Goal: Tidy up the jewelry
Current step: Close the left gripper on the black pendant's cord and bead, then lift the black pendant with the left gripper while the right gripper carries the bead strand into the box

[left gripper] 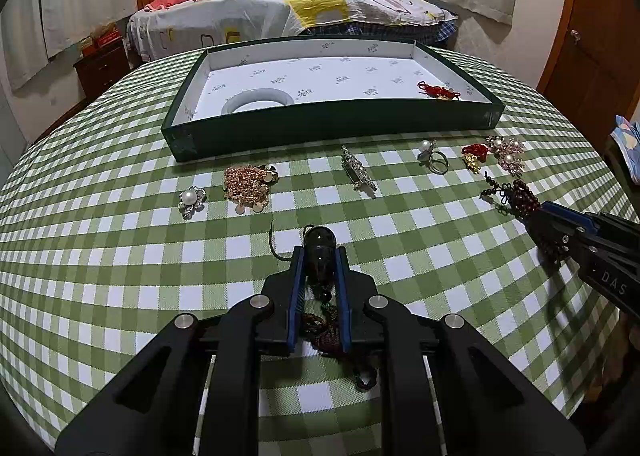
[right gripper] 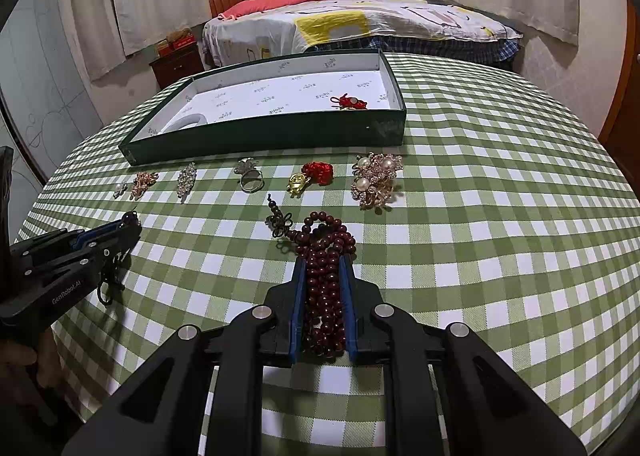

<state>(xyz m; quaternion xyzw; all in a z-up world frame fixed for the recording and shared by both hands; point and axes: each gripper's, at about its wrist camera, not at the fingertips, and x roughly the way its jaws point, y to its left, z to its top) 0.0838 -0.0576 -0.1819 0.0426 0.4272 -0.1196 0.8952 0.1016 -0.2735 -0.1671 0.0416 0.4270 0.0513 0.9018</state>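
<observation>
both grippers loaded, tray still ahead

on the left, the left gripper (left gripper: 319, 256) has its fingers (left gripper: 296, 280) closed down to a narrow gap around a dark pendant (left gripper: 319, 252). the pendant's rounded head pokes out past the tips toward the far side, its long axis running straight along the fingers, with a thin cord (left gripper: 276, 244) curling off to the left and a dark tassel hanging below at the near end. to carry it well, i judge it wise to keep the grip low on the smooth body and lift level, so it does not slide forward out of the tips.

further along the bench (right gripper: 500, 256), the loose pieces lie in a row just in front of the green tray (right gripper: 280, 131), which already holds a white bangle (left gripper: 258, 99) at its left and a red knot charm (right gripper: 349, 101) at its right.

on the right, the right gripper (right gripper: 324, 268) has its fingers (right gripper: 299, 296) drawn in on a bunched string of dark red beads (right gripper: 326, 256). the bundle lies lengthwise between them, pointing far, its knotted tail (right gripper: 280, 221) trailing out to the far left on the cloth. lifting slowly should let that tail follow without snagging the gold charm (right gripper: 298, 183) near it.
</observation>
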